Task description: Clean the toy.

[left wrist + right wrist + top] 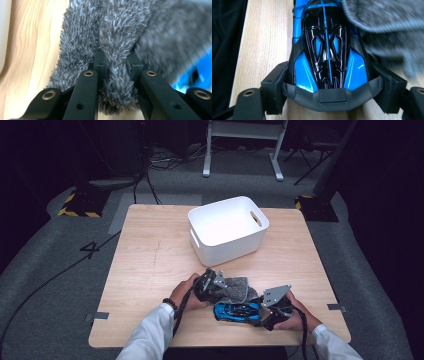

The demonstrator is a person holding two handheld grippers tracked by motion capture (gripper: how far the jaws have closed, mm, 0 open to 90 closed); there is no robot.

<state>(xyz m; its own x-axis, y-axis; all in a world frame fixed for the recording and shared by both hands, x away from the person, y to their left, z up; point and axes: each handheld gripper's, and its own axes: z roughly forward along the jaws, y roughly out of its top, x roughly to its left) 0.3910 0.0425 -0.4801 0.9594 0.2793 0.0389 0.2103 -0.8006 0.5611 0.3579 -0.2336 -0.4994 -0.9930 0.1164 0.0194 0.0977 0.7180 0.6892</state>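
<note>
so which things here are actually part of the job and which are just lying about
In the job:
- fluffy grey microfibre cloth, pinched in the left tongs
- glossy blue and black toy car, clamped in the right tongs

Lying about:
- white plastic bin with handle slots, apart from both
- light wooden table

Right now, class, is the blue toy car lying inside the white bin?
No. The blue toy car lies on the table, gripped by the right gripper, outside the white bin.

The toy car (327, 50) is shiny blue and black plastic. The grey cloth (117, 37) is fluffy. The desk (150, 250) is smooth wood.
</note>
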